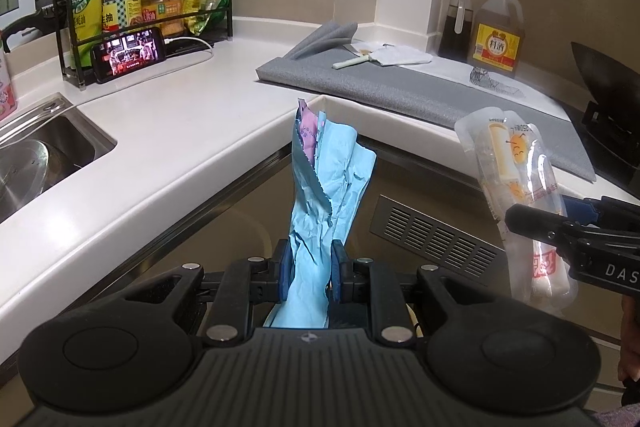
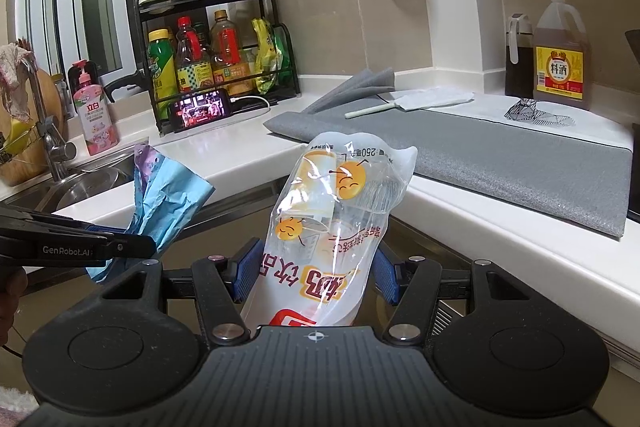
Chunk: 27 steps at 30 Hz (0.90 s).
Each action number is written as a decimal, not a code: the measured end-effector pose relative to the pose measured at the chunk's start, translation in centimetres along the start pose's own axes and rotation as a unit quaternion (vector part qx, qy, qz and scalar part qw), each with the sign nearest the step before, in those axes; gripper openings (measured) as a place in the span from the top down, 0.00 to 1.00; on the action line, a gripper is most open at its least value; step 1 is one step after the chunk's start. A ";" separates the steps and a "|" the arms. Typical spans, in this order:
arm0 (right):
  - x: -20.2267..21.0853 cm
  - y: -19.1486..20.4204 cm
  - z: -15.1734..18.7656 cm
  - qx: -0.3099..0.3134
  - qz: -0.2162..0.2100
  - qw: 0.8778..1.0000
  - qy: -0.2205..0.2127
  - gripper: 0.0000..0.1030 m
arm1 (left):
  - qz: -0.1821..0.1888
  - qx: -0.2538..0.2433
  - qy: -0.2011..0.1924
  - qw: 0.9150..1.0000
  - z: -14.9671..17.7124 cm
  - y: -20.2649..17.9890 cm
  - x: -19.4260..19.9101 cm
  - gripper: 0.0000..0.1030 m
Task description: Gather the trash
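Note:
My left gripper [image 1: 310, 273] is shut on a crumpled light-blue wrapper [image 1: 332, 187] with a pink patch at its top; it sticks up between the blue pads, in front of the counter corner. The same wrapper [image 2: 168, 199] shows at the left of the right wrist view, with the left gripper [image 2: 132, 247] side-on below it. My right gripper [image 2: 316, 269] is shut on a clear plastic pouch [image 2: 340, 203] printed with orange smiling faces and red lettering. That pouch [image 1: 516, 179] and the right gripper [image 1: 524, 223] appear at the right of the left wrist view.
A white L-shaped counter [image 1: 168, 131] holds a grey mat [image 2: 500, 155] with a pale stick and white paper [image 2: 432, 97] on it. A steel sink [image 1: 44, 155], a rack of bottles [image 2: 212, 59], a phone [image 2: 204, 111] and a large yellow-capped bottle [image 2: 560, 55] stand around. A wok [image 1: 604, 83] sits far right.

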State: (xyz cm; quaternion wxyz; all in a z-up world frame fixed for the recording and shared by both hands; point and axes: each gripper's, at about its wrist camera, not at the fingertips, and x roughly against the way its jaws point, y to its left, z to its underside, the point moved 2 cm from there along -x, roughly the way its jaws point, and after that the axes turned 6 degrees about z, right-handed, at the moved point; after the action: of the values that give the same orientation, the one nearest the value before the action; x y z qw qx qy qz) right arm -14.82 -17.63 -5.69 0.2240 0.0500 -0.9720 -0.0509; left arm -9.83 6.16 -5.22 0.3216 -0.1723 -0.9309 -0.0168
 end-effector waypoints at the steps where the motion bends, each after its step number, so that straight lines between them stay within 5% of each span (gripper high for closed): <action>1: -0.1 0.0 0.0 0.000 0.000 1.000 0.001 0.40 | -0.001 0.001 0.001 1.000 -0.1 0.0 -0.1 0.79; 27: -2.7 0.1 1.3 0.025 0.003 0.999 0.042 0.40 | -0.011 0.007 0.053 0.998 0.7 0.6 -3.7 0.78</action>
State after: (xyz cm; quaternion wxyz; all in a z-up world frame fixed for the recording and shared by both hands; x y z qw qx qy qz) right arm -13.02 -17.06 -8.04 0.2639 0.0549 -0.9627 -0.0242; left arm -7.33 5.70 -8.10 0.3719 -0.1589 -0.9143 -0.0234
